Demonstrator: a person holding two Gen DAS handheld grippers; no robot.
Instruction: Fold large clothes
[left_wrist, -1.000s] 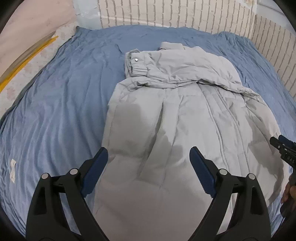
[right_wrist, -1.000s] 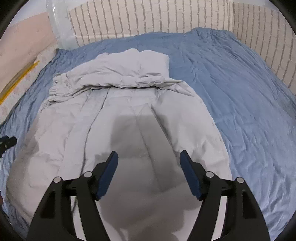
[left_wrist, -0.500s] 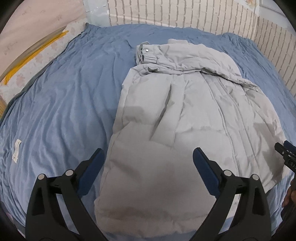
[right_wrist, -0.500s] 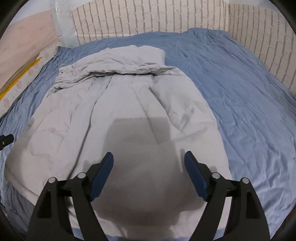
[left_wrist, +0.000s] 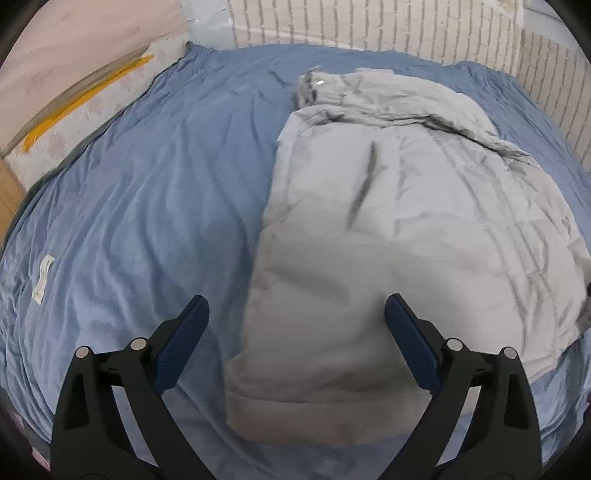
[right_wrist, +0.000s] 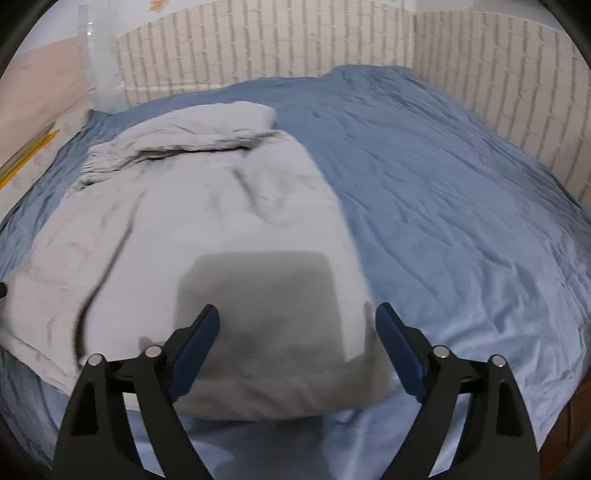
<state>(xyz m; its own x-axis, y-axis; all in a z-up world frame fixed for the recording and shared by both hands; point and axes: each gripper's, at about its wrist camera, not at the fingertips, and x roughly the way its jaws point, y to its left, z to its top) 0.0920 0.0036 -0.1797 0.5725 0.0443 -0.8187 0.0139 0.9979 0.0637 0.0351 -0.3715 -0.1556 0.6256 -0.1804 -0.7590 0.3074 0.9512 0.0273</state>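
Both tools gape over the grey coat (left_wrist: 388, 229), the right tool (right_wrist: 297, 325) opening; white tag (left_wrist: 42, 275) unreadable.

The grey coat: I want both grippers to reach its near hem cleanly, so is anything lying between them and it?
Nothing visible. The left gripper and right gripper both hang open above the coat, with only bare blue sheet around its near hem.

right gripper (right_wrist: 297, 332): jaws opening, nothing clamped, above near hem | grey padded jacket (right_wrist: 207, 229): flat, sleeves folded across top | blue bedsheet (right_wrist: 443, 192): wrinkled | brick-pattern wall (right_wrist: 295, 48) behind
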